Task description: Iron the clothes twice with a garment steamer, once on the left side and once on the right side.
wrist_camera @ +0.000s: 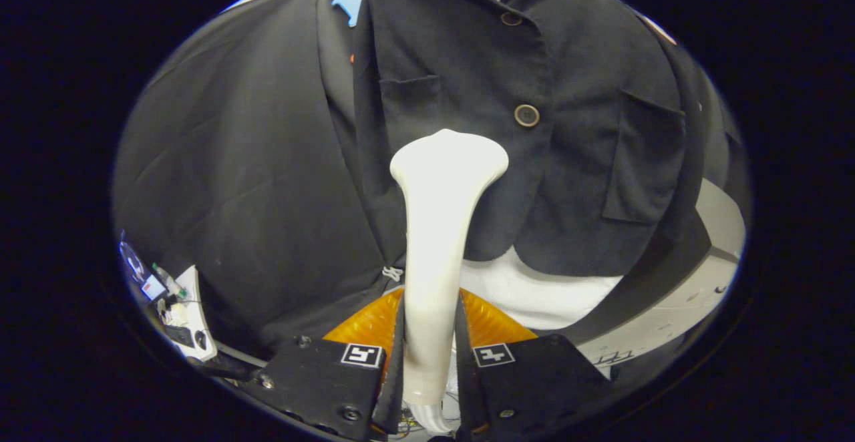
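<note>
With my jaws [431, 355] pinching the steamer [437, 228] handle, its head sits against the hanging jacket [467, 95] just left of the buttons; I judge 1 pass underway, needing a slow vertical sweep next.

One steamer [442, 228], one jacket [467, 128], two buttons [526, 115], two pockets [644, 161].
</note>
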`<action>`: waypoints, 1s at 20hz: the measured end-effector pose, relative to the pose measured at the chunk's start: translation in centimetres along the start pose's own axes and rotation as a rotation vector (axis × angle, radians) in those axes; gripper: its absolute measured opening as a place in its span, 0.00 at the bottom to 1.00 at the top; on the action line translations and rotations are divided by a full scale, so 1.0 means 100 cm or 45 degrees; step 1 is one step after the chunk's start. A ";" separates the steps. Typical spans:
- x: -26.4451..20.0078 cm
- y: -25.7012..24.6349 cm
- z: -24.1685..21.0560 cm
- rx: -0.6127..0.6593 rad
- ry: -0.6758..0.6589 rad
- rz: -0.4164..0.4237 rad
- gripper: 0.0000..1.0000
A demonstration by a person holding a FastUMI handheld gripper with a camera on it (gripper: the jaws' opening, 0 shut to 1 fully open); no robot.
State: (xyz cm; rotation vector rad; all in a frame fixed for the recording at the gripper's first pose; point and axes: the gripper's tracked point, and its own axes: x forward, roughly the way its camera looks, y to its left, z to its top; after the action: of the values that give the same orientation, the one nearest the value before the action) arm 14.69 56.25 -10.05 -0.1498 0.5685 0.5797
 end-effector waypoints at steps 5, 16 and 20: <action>-0.061 -0.054 -0.003 0.067 -0.078 -0.014 0.36; -0.247 -0.241 -0.039 0.213 -0.294 -0.245 0.36; -0.310 -0.307 -0.087 0.306 -0.303 -0.322 0.36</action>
State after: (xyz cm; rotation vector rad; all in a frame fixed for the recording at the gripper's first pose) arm 6.33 13.49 -1.08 0.0742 0.3762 0.2746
